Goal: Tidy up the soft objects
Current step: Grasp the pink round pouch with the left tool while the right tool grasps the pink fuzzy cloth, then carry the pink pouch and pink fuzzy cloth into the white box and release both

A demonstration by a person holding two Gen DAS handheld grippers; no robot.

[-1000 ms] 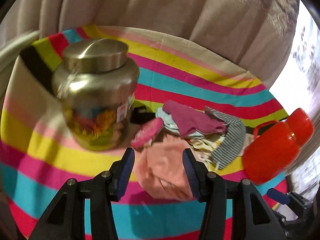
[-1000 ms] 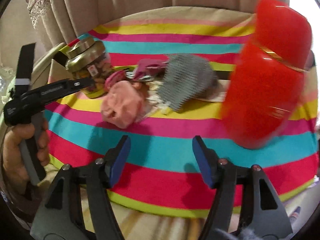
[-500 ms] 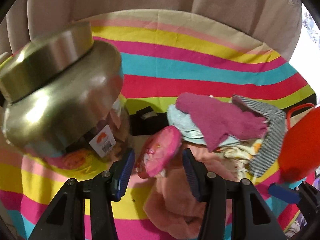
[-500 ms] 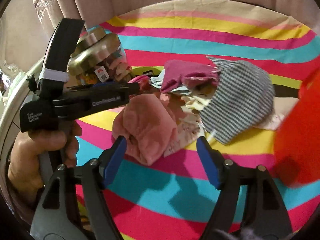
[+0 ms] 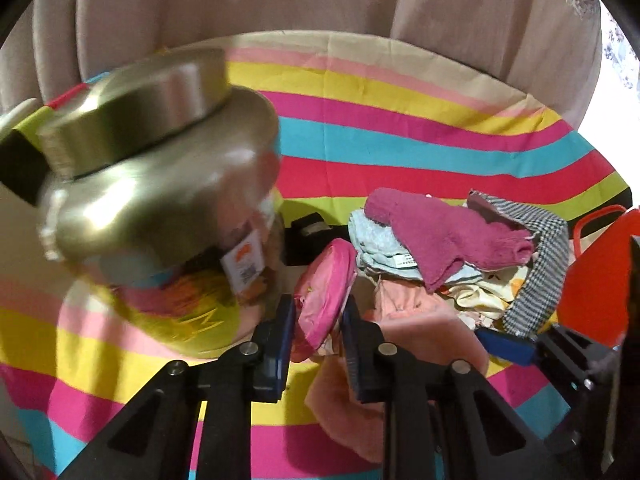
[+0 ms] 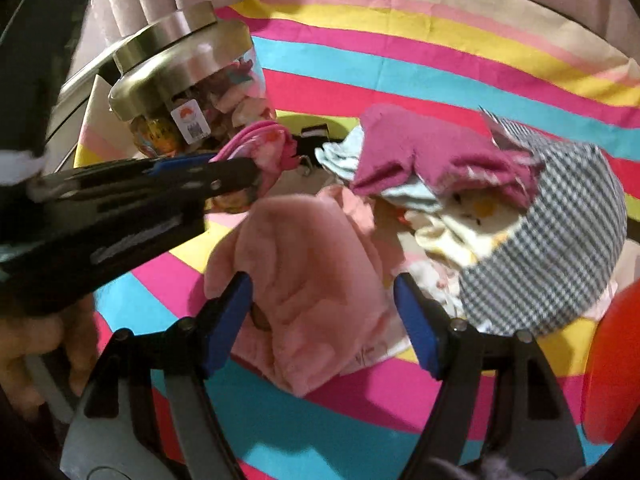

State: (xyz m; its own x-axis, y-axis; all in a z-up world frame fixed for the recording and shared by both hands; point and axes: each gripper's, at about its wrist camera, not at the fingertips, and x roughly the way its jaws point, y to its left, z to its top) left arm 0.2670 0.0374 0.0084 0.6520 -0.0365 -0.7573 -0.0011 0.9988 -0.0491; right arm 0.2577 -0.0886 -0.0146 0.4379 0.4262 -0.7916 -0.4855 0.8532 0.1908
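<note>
Left gripper clenching on pink sock, at 5 o'clock of gold-lidded jar. Right gripper gaping, straddling peach fleece cloth, probably not touching. Step: picking from pile. Next: lifting sock clear, sorting aside.

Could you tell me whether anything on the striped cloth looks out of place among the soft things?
Two hard items sit beside the clothing pile: a gold-lidded jar and a red container. Nothing looks spilled or damaged.
</note>
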